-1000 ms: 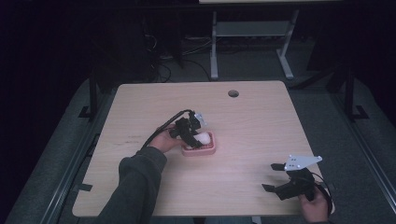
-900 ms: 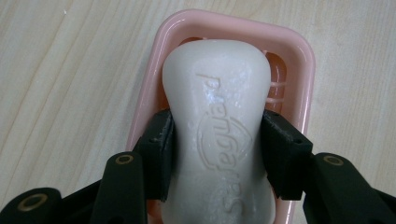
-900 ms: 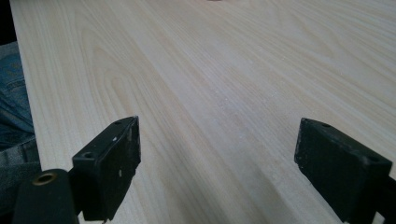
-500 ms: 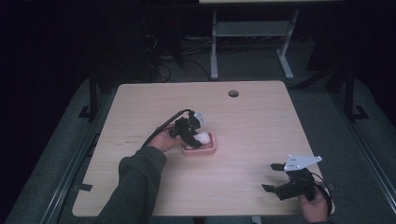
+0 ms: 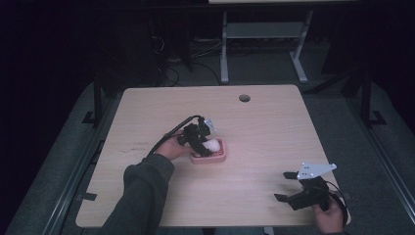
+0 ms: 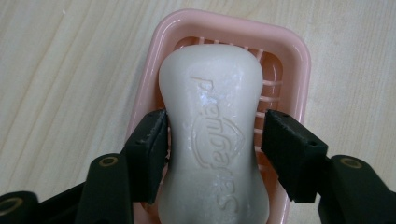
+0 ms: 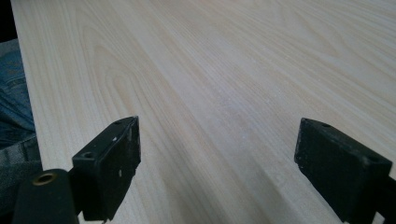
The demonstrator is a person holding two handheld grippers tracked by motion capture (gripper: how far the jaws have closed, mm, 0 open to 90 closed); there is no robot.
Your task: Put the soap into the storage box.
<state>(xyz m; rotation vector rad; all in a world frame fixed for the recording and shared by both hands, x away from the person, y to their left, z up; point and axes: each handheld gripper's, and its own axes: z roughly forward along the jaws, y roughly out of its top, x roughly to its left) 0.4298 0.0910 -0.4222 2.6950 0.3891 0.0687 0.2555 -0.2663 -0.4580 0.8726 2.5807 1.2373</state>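
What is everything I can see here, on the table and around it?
Soap bar: one, white, lying in the dish, between the left tongs' jaws.
Soap dish: one, pink, near the table's middle.
Table: one, light wood, round hole near the far edge.
Metal stand: one, grey, on the floor behind the table.
Left tongs: black, jaws just opened, a gap showing at one side of the soap.
Right tongs: black, open, near the table's right front corner.

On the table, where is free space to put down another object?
The table is bare between the cable hole and the pink soap dish, and between the dish and the right gripper. It is crowded at the dish, where the left gripper straddles the soap bar.
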